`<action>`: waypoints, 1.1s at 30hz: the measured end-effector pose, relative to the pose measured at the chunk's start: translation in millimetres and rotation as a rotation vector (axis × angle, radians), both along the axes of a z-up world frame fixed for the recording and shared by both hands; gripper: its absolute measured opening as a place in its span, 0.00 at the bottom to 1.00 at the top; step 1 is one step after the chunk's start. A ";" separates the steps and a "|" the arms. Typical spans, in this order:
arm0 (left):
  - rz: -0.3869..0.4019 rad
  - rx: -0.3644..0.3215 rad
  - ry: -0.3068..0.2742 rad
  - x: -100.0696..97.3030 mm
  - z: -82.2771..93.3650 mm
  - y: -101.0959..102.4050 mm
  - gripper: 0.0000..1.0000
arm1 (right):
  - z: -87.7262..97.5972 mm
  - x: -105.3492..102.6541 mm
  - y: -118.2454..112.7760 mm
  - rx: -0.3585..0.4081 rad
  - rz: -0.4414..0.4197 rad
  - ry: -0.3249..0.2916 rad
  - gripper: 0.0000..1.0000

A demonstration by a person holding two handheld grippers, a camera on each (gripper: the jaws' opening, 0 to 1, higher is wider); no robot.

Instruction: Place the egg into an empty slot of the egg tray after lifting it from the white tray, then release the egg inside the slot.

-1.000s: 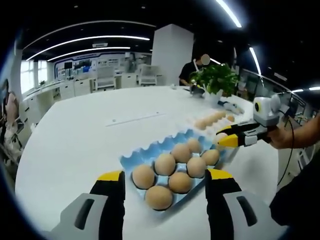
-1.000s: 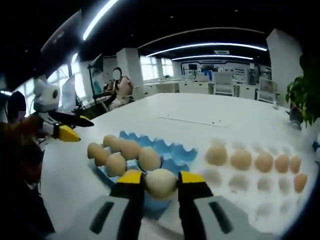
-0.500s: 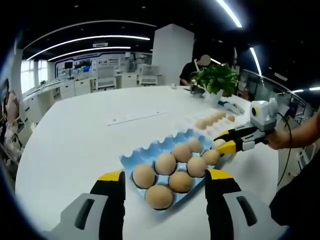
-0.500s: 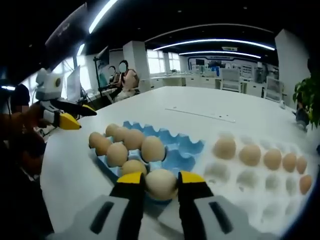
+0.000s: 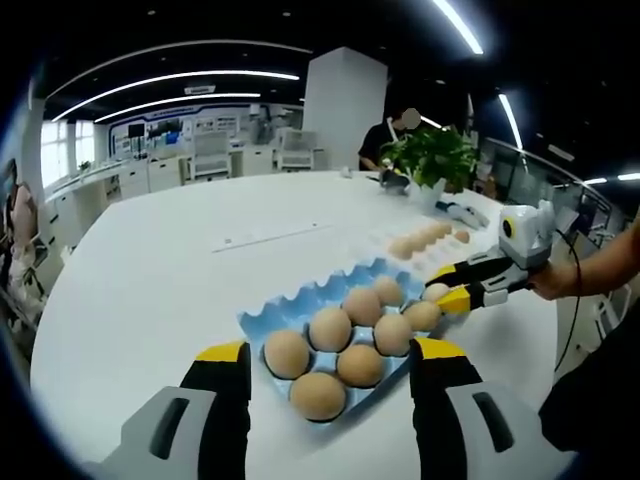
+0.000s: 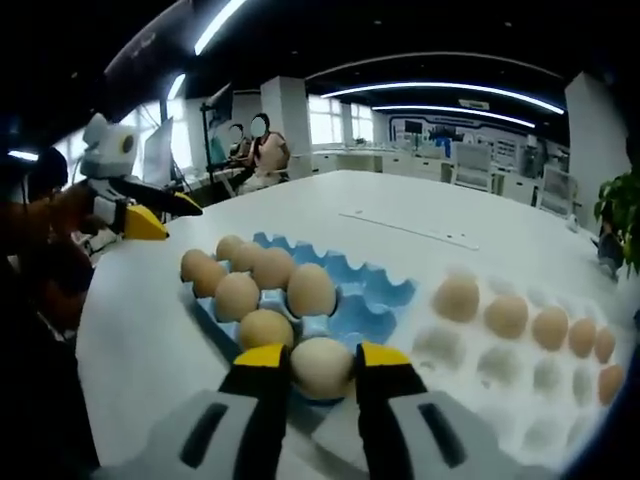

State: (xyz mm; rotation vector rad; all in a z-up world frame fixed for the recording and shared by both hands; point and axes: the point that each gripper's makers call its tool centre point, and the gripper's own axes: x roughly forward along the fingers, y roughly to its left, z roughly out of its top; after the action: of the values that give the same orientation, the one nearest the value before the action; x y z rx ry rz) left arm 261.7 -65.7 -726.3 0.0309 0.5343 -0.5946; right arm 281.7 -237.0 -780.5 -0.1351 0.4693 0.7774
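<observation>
Carried closer, the egg [image 6: 321, 366], clamped in the right gripper [image 6: 322, 372] fingers, nears the egg tray [image 6: 372, 298], needing lowering into an empty slot.

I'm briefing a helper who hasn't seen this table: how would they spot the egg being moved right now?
Find the blue egg tray on the white table, next to the white tray. At its near edge, one egg sits clamped between the right gripper's yellow-tipped jaws. Every other egg rests free in a slot.
</observation>
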 end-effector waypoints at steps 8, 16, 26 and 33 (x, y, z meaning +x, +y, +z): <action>-0.005 0.001 -0.002 2.2 1.1 -3.4 0.64 | 0.0 0.4 1.6 -0.007 0.029 -0.029 0.26; -0.004 0.005 -0.007 4.5 3.2 -6.0 0.64 | 0.3 1.9 1.9 0.009 0.038 -0.036 0.26; 0.002 0.011 -0.004 4.8 1.8 -7.1 0.64 | 1.8 -0.2 -1.9 0.034 0.029 -0.016 0.26; 0.010 0.012 0.000 6.4 1.0 -5.4 0.64 | 17.4 3.3 -19.1 0.083 -0.039 -0.039 0.26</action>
State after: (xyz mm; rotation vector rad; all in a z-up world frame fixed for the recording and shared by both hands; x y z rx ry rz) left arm 268.1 -71.1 -725.3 0.0392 0.5374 -0.5814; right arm 284.9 -256.1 -763.1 -0.0633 0.4013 0.7536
